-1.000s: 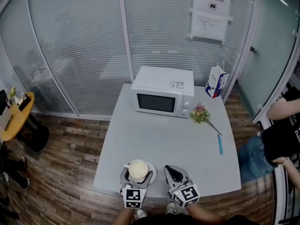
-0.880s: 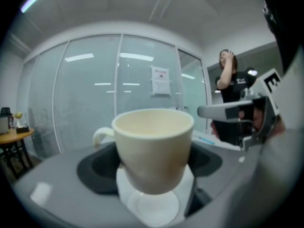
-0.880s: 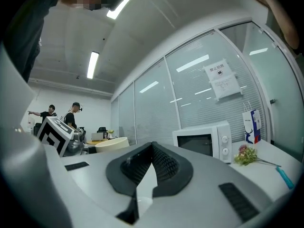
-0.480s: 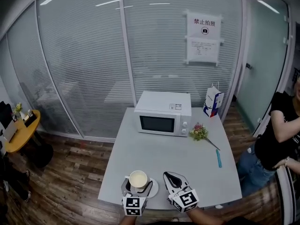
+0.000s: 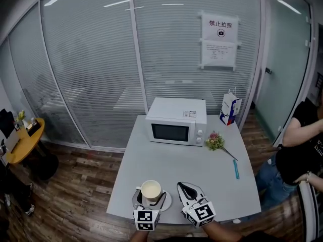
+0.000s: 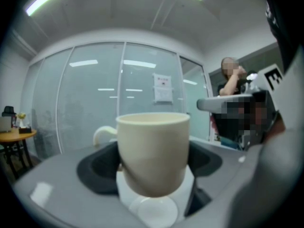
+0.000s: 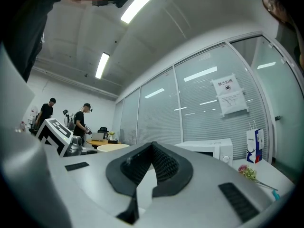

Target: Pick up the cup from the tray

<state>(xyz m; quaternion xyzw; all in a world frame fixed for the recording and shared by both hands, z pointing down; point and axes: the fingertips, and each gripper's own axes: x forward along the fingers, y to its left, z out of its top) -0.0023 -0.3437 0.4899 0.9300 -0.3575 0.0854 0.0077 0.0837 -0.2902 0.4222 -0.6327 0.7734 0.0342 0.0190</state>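
Note:
A cream cup [image 5: 151,190] with a handle sits between the jaws of my left gripper [image 5: 150,195] at the near edge of the grey table [image 5: 171,160]. A small round white tray [image 5: 167,202] shows just under and right of the cup. In the left gripper view the cup [image 6: 152,151] fills the middle, handle pointing left, with the dark pads [image 6: 97,167] pressed on both sides. I cannot tell whether it touches the tray. My right gripper [image 5: 181,187] rests just to the right, jaws together with nothing in them [image 7: 152,151].
A white microwave [image 5: 176,122] stands at the table's far side, with a paper bag [image 5: 229,109] to its right, a small bunch of flowers [image 5: 215,141] and a blue pen [image 5: 235,169]. A seated person [image 5: 303,145] is at the right edge. Glass walls lie behind.
The head view has tilted up since one second ago and then held. The cup stays in my left gripper and looks slightly higher. The right gripper has not moved.

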